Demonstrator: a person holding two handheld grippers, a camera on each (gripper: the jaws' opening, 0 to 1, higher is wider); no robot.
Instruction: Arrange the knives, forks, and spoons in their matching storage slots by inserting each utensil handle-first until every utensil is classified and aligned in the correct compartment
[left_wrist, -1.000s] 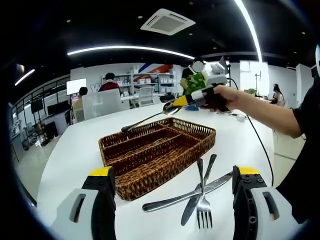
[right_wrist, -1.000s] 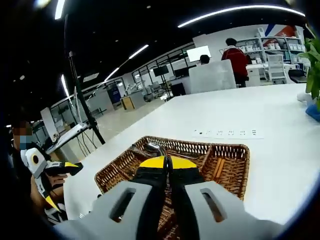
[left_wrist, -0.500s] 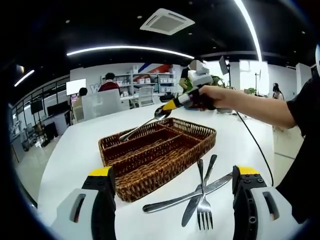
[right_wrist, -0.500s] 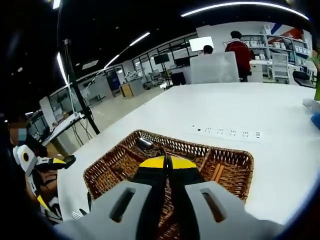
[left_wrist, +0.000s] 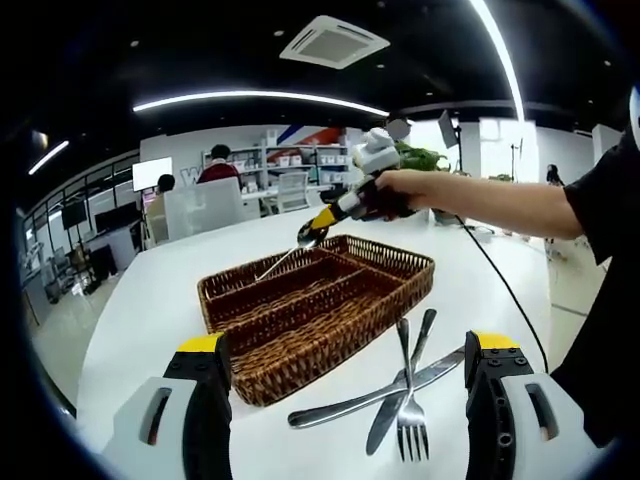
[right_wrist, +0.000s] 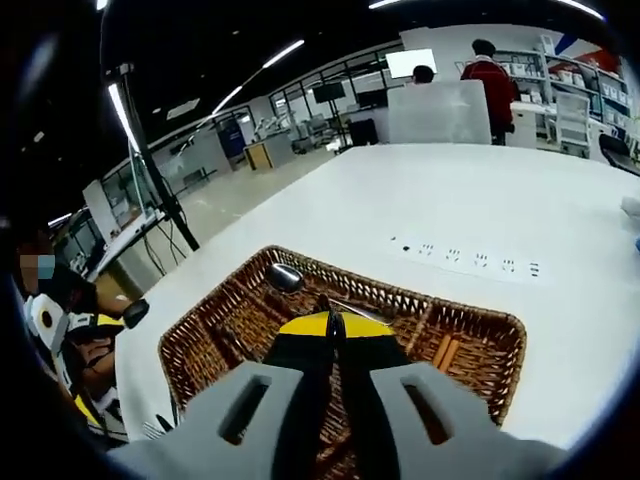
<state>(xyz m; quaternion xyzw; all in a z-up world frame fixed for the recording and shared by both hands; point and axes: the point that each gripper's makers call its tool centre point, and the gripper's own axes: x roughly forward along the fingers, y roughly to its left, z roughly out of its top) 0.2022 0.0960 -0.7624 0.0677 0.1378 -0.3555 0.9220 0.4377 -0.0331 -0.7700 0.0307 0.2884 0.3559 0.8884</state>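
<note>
Right gripper view: right tongs (right_wrist: 335, 326) clamped on spoon (right_wrist: 290, 281) above basket (right_wrist: 480, 345); left tongs (left_wrist: 345, 365) wide.

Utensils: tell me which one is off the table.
The spoon pinched in the right gripper, slanting down into the wicker tray. The fork and knives lie on the table.
</note>
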